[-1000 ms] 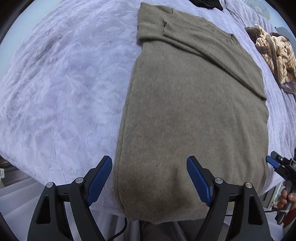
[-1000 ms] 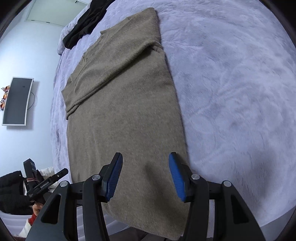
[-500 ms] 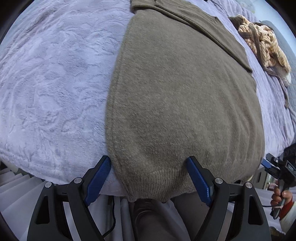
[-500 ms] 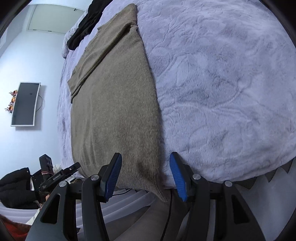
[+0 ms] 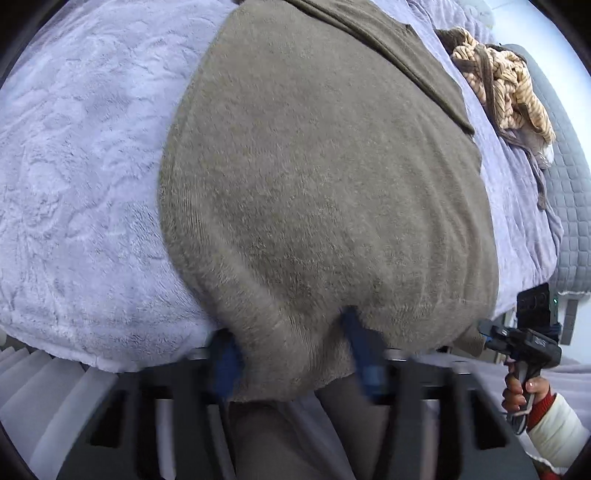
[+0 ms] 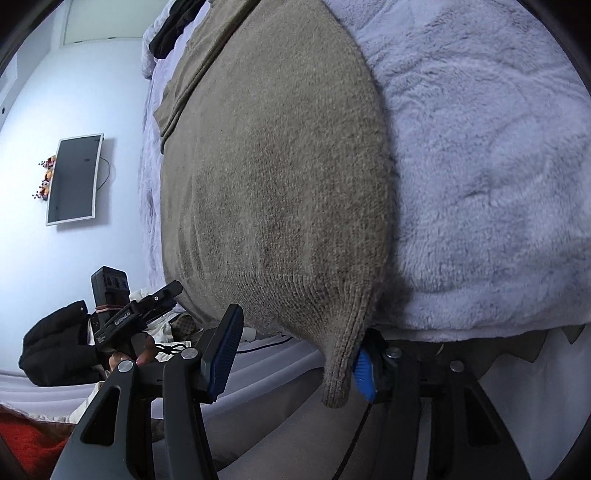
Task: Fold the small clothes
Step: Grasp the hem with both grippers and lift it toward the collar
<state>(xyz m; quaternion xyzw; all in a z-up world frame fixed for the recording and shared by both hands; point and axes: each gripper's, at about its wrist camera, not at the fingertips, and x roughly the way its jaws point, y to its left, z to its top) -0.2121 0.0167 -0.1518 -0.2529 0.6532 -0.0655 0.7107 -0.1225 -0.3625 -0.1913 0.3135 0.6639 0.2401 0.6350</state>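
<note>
An olive-brown knit sweater (image 5: 321,177) lies flat on the lilac fleece blanket (image 5: 85,166), its hem hanging over the bed's near edge. My left gripper (image 5: 295,362) is open, blurred, with the hem's left part draped between its blue pads. In the right wrist view the sweater (image 6: 273,177) fills the middle; my right gripper (image 6: 295,354) is open around the hem's right corner, which hangs between the jaws. The right pad (image 6: 364,369) touches the corner and the left pad (image 6: 223,354) stands apart. Each gripper also shows in the other's view, the right one (image 5: 491,334) and the left one (image 6: 164,295).
A tan and brown striped garment (image 5: 506,85) lies bunched at the far right of the bed. A black garment (image 6: 173,26) lies at the far end. A wall screen (image 6: 74,177) hangs on the left. A grey quilted cover (image 5: 572,206) edges the bed's right side.
Both grippers have dropped to the bed's near edge and moved in on the sweater's hem. The left jaws have narrowed around the hem; the right jaws now straddle the right corner.
</note>
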